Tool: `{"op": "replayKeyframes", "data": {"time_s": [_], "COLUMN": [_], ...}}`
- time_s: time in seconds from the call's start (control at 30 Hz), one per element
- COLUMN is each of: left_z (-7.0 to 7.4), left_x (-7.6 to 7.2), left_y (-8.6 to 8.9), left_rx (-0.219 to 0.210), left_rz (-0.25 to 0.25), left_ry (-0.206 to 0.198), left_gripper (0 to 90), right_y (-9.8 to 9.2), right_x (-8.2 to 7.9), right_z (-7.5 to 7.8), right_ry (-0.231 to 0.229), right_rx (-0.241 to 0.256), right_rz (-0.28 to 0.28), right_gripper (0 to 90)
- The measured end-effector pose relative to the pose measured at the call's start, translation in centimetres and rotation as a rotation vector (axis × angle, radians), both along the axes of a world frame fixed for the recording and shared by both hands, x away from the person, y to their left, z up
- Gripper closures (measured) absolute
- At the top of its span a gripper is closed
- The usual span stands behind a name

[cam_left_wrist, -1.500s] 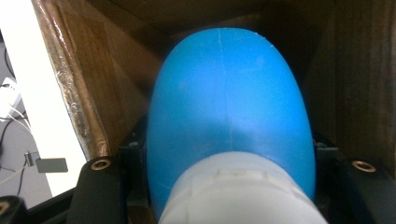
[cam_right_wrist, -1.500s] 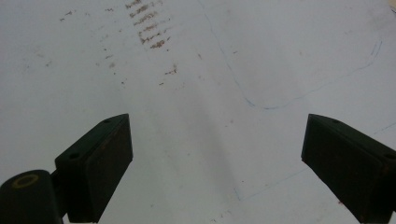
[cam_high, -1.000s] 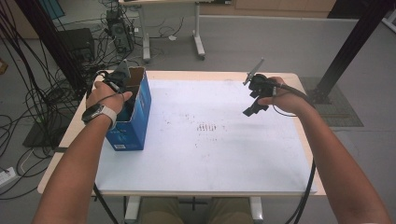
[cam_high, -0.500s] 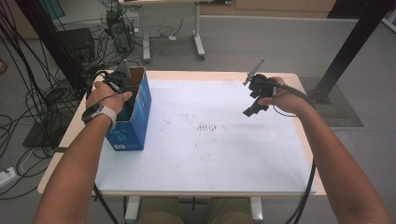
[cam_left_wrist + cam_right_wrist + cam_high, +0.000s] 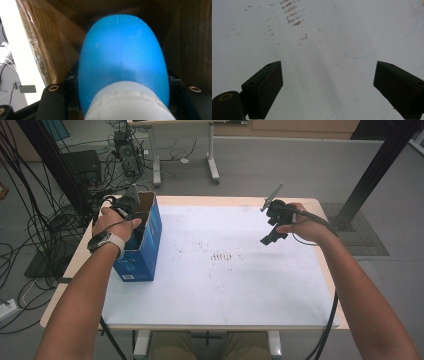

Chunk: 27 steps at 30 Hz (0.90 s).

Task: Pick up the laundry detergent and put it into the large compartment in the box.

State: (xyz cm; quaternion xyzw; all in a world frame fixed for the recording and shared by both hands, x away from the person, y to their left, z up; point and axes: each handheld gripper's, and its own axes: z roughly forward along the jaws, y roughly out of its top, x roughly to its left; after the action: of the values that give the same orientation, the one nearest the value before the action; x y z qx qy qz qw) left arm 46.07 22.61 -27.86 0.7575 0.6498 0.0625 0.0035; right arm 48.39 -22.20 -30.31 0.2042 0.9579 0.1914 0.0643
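Note:
A blue cardboard box (image 5: pixel 144 254) stands open-topped at the table's left edge. My left gripper (image 5: pixel 129 206) reaches down into it. In the left gripper view, my left gripper (image 5: pixel 123 96) is shut on a rounded blue object (image 5: pixel 122 52) with a white end (image 5: pixel 127 103), and the box's brown inner walls (image 5: pixel 60 42) surround it. My right gripper (image 5: pixel 270 237) hovers above the right part of the white table top (image 5: pixel 225 290). Its jaws stand wide apart in the right gripper view, so my right gripper (image 5: pixel 329 87) is open with nothing between them.
Dark smudge marks (image 5: pixel 220 256) sit mid-table, and a faint blue pen outline (image 5: pixel 367 52) lies ahead of the right gripper. Cables (image 5: pixel 35 225) tangle on the floor left of the table. Another table's legs (image 5: pixel 212 167) stand behind, and a black post (image 5: pixel 372 175) rises at right.

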Motion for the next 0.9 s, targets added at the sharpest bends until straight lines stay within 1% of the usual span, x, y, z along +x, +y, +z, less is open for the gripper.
{"op": "replayKeyframes", "data": {"time_s": [0.13,0.9], "left_z": [-0.01,0.0], "left_x": [0.0,0.0], "left_y": [0.03,0.07], "left_rx": [-0.001,-0.004], "left_rz": [0.001,0.001], "left_ry": [0.001,-0.001], "left_gripper": [37.2,37.2], "right_y": [0.02,0.0], "right_x": [-0.02,-0.04], "right_z": [-0.02,-0.04], "right_ry": [0.004,0.006], "right_rx": [-0.006,-0.002], "right_rz": [-0.001,-0.003], "right_gripper": [8.7,8.7]}}
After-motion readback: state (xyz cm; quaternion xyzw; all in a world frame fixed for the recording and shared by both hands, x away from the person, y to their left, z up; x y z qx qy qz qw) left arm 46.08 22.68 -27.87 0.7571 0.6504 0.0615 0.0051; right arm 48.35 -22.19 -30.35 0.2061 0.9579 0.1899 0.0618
